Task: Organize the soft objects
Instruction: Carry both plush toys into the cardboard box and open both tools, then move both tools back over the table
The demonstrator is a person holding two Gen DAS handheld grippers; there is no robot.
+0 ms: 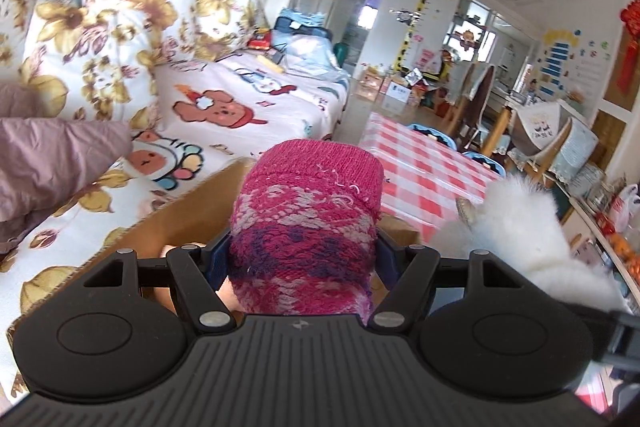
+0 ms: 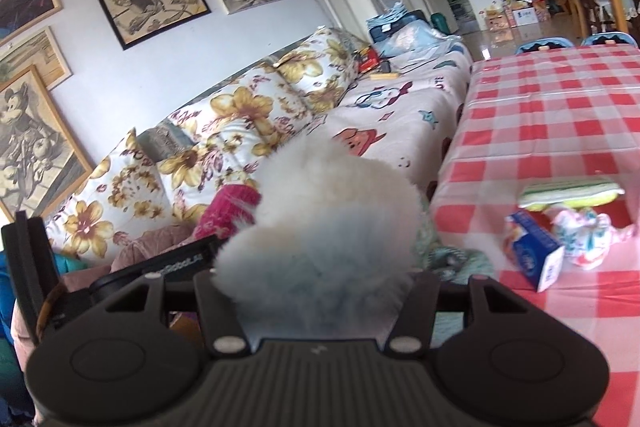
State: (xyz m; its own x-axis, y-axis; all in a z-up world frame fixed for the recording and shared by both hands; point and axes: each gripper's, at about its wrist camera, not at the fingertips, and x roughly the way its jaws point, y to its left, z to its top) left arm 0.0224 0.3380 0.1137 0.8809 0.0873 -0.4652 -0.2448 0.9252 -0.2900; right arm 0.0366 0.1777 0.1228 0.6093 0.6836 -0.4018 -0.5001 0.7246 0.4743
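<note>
My left gripper [image 1: 302,259] is shut on a pink and purple knitted hat [image 1: 308,211], held above an open cardboard box [image 1: 188,211]. The hat hides the fingertips. My right gripper [image 2: 316,275] is shut on a white fluffy soft toy [image 2: 332,211] that covers its fingers. The white toy also shows at the right of the left wrist view [image 1: 528,227]. The pink hat shows in the right wrist view [image 2: 230,211], left of the toy. A striped cloth [image 2: 568,193] and a patterned soft item [image 2: 588,239] lie on the checked table [image 2: 560,115].
A sofa [image 1: 256,99] with floral cushions [image 1: 96,39] runs along the left. A mauve padded jacket [image 1: 52,163] lies on it. A blue and white carton [image 2: 536,255] stands on the table. Chairs [image 1: 532,131] and clutter stand farther back.
</note>
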